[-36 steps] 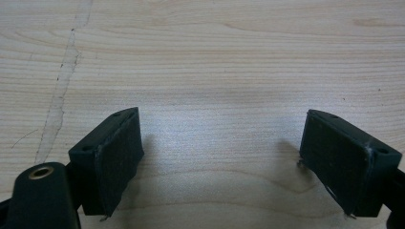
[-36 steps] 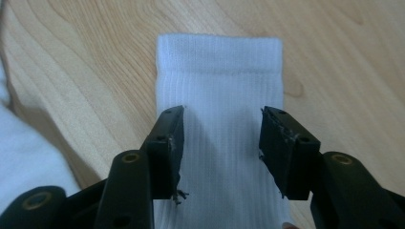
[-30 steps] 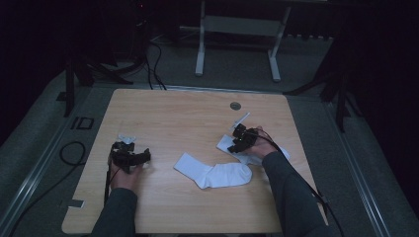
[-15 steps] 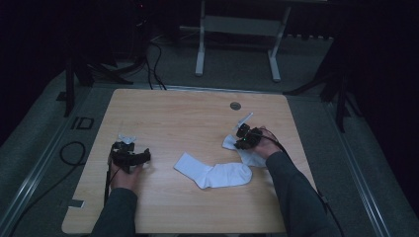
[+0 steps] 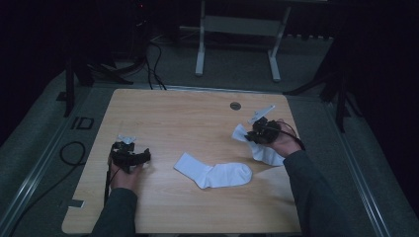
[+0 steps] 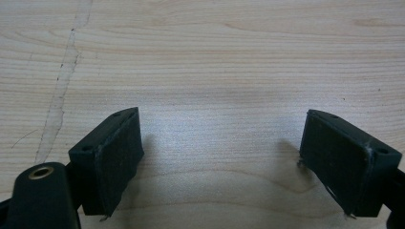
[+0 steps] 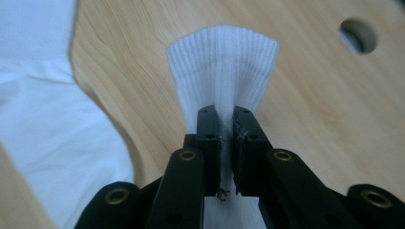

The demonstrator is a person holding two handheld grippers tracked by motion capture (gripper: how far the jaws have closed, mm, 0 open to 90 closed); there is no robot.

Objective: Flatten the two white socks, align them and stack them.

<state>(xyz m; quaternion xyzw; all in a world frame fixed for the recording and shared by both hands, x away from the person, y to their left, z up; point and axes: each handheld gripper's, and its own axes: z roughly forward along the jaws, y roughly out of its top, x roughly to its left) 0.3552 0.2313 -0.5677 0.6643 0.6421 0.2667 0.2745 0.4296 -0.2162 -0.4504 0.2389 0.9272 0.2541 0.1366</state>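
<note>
Socks: two, white; one flat mid-table (image 5: pixel 213 174), one (image 7: pixel 224 67) by its cuff in right gripper (image 7: pixel 225 138), jaws just closed on it
Left gripper (image 6: pixel 222 157): jaws apart, empty, over table (image 5: pixel 188 118)

A light wooden surface (image 5: pixel 188 118) with a round cable hole (image 5: pixel 235 105) stands on grey carpet floor (image 5: pixel 44 148). Behind it, a white metal stand (image 5: pixel 237 44) and black cables (image 5: pixel 153 54) sit in a dark room.

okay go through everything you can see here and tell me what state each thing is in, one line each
Right gripper: shut on the held sock.
Held sock: pinched near its ribbed cuff, partly raised off the table.
Left gripper: jaws wide open, nothing between them.
Second sock: lying flat, untouched.
Table: wooden, round hole near the far edge.
</note>
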